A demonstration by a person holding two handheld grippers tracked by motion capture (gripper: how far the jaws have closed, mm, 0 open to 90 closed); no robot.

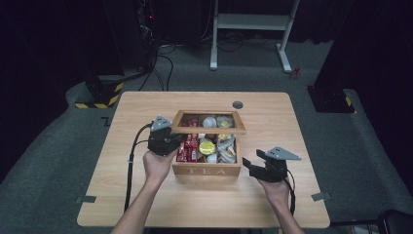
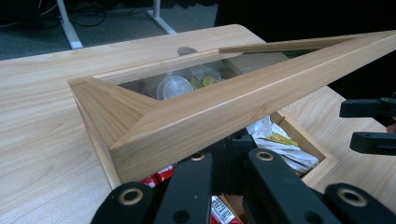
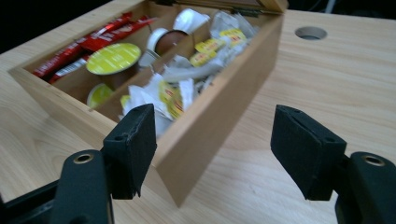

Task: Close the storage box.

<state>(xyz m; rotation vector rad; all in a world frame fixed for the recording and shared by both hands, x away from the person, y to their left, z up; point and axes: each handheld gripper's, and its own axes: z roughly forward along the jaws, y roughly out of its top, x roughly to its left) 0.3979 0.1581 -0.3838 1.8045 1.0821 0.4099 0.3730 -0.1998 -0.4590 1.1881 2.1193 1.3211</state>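
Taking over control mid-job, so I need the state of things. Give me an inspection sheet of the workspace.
Surface: wooden table, round hole near far edge.
Job's things: tea box, its glass-paned lid half raised; red sachets, capsules, white packets inside.
Clutter: nothing seen.
Grippers: left gripper at the lid's left side, grip unclear; right gripper open beside the box's right front corner.
Cables: one trails from each gripper; more on floor.
Surroundings: dark room, grey carpet, white stand.

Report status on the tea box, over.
Left gripper under the raised lid, grip unclear. Right gripper open at the tea box corner. Nothing in the way.
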